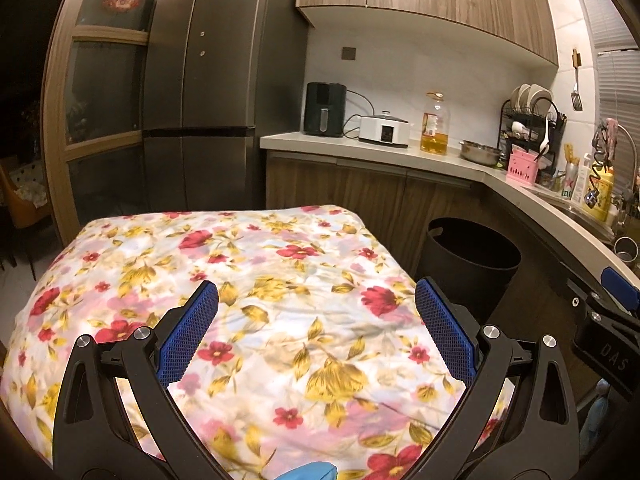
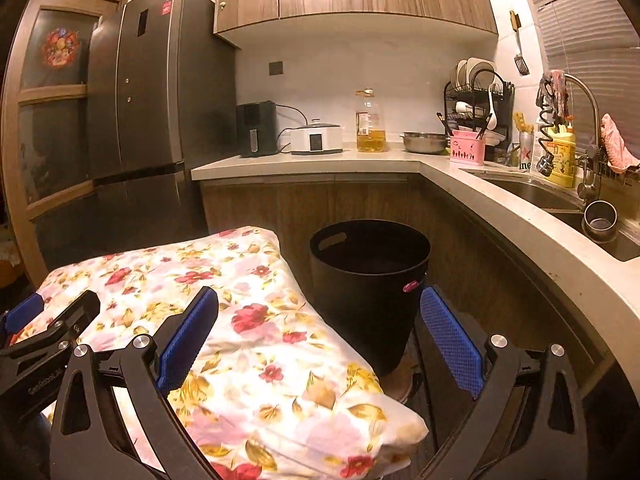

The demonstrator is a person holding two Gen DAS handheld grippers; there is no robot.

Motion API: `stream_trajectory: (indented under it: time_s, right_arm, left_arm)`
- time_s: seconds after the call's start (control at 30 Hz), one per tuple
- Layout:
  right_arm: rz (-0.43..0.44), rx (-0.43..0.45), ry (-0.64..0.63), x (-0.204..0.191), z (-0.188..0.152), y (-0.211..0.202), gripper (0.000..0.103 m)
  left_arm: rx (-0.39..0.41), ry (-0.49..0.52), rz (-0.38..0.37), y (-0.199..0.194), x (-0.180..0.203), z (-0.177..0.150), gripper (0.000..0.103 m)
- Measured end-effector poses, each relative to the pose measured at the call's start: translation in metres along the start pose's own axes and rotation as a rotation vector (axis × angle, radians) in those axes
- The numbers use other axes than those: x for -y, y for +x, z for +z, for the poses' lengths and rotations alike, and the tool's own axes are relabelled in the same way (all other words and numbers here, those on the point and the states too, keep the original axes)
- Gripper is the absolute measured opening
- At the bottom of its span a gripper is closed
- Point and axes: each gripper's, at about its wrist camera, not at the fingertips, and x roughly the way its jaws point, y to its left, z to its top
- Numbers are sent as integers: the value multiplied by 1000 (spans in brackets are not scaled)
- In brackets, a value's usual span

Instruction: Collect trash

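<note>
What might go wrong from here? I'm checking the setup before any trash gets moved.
No trash shows on the floral cloth, and both the left gripper and right gripper are open and empty. The loose cloth might snag a finger. The black bin stands close beside the table, so a swing could tip it.

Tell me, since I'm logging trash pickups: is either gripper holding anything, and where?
Nothing is held: left gripper and right gripper are both open and empty.
</note>
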Motion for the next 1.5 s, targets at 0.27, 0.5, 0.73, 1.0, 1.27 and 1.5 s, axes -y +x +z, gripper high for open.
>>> stream_trajectory:
  time_s: [0.27,0.5,0.73,1.0,1.27,1.5]
  right_arm:
    - [7,27,-11,-8,-1,-22,97]
    - [9,38,-21,-14,-1,-28,97]
    - [16,36,-28,-19,0,-30,97]
    - [16,32,-28,-21,0,-29,97]
    - [15,33,-26,-20,1,-28,97]
    - [15,34,-27,-20,1,-28,97]
  left_arm:
    - [9,-6,-6,-17,-6,-4,97]
    - [18,-13,-13,-23,-9,-3,97]
    - [17,-13,-8,-24,-10,-4,97]
    - [16,-11,-3,-25,-11,-4,97]
    - [17,-9,-4,-25,-11,-3,97]
    - [19,-6,-3,-26,-11,-3,97]
